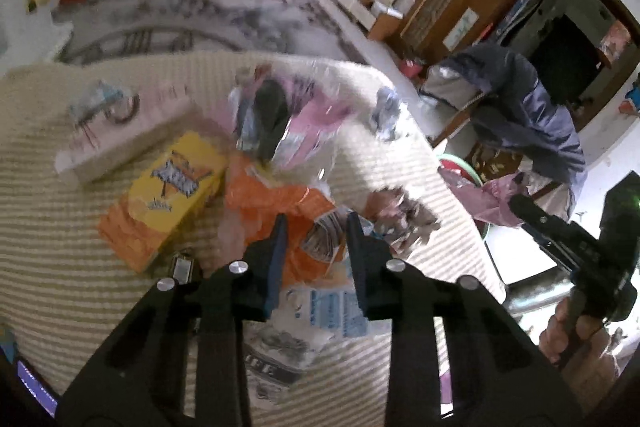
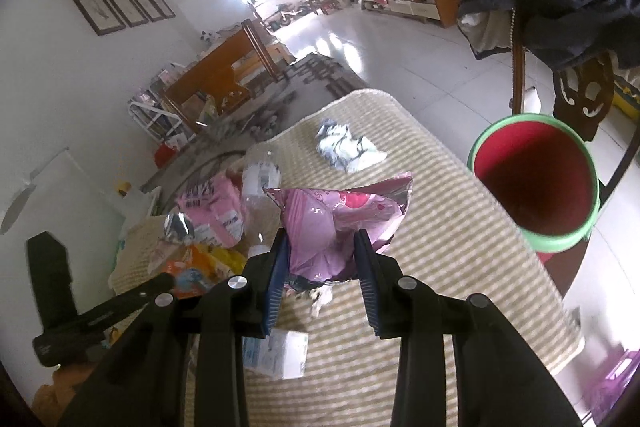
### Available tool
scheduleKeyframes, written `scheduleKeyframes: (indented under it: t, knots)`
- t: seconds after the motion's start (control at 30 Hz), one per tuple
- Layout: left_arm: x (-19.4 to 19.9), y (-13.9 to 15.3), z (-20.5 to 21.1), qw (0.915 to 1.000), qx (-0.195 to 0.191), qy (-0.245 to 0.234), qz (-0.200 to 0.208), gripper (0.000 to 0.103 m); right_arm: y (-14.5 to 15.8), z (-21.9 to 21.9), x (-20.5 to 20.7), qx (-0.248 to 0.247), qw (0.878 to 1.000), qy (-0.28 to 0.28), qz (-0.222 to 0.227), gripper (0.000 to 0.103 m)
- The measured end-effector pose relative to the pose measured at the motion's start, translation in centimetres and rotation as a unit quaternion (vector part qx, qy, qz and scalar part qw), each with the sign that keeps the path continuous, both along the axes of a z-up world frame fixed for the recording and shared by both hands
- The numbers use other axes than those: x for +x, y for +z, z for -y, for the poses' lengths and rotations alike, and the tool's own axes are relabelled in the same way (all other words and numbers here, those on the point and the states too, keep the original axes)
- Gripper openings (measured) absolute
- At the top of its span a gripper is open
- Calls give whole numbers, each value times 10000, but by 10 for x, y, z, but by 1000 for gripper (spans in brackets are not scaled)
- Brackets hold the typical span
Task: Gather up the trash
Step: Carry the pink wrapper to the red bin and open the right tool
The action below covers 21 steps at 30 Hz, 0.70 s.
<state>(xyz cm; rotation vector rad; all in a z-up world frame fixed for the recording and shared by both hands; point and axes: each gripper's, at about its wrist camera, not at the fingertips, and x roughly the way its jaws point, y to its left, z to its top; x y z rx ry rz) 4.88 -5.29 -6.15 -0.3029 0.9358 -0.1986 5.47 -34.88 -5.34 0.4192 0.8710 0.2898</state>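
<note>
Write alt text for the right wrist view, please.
The right claw grips a crumpled pink wrapper above a striped tablecloth. A red bin with a green rim stands open to the right; a bottle and more litter lie to the left.

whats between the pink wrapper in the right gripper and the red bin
Nothing: in the right wrist view only bare striped tablecloth separates the pink wrapper from the red bin.

A crumpled pink foil wrapper (image 2: 340, 227) hung pinched above the striped cloth. An orange wrapper (image 1: 288, 211) lay creased among other litter, beside a yellow box (image 1: 176, 183). The red bin (image 2: 532, 183) with a green rim gaped nearby.
</note>
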Motion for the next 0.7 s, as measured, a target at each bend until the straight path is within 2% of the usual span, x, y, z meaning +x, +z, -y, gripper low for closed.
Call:
scheduleKeyframes:
  t: [0.1, 0.23, 0.47, 0.57, 0.7]
  knots:
    - [-1, 18, 15, 9996, 95, 75, 260, 27, -3, 17, 11, 12, 10000, 50, -45, 33]
    - [13, 32, 46, 9990, -30, 54, 435, 27, -5, 48, 26, 7, 10000, 8, -92, 33]
    - [50, 42, 132, 9962, -258, -510, 661, 25, -5, 117, 49, 3, 9996, -264, -81, 33]
    - [69, 36, 174, 9943, -332, -798, 628, 25, -10, 149, 53, 2, 9989, -442, -154, 33]
    - [97, 21, 226, 9911, -507, -1190, 322, 25, -20, 183, 54, 34, 9976, -631, -282, 33]
